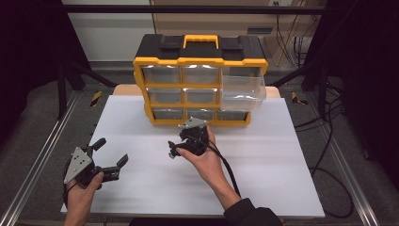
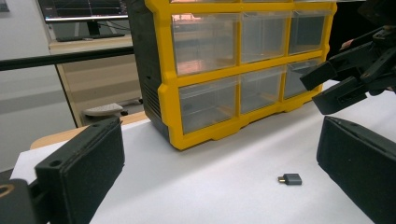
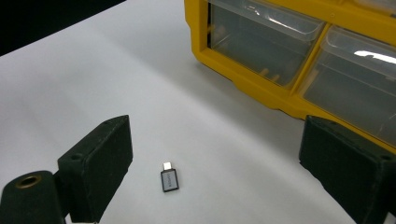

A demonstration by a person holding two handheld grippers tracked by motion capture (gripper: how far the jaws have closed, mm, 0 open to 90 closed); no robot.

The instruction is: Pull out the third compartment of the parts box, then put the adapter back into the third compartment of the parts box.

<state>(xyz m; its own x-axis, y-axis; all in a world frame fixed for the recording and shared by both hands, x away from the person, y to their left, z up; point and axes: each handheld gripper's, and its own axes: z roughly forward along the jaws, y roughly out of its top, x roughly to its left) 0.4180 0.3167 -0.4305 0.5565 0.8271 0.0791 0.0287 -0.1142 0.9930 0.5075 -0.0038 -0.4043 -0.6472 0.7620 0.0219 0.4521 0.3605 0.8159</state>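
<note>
right gripper (image 3: 210,182) wide open, empty, small adapter (image 3: 169,180) on table btwn its jaws, not yet grabbed; top-right drawer (image 1: 242,86) of organizer (image 1: 200,80) already pulled out, pick+drop left.

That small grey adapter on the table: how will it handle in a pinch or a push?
The adapter looks like a rigid little metal block, so likely stiff and light. It lies flat on the white table, so it should slide, not roll. Being so low, wide-open jaws may struggle to catch it.
</note>
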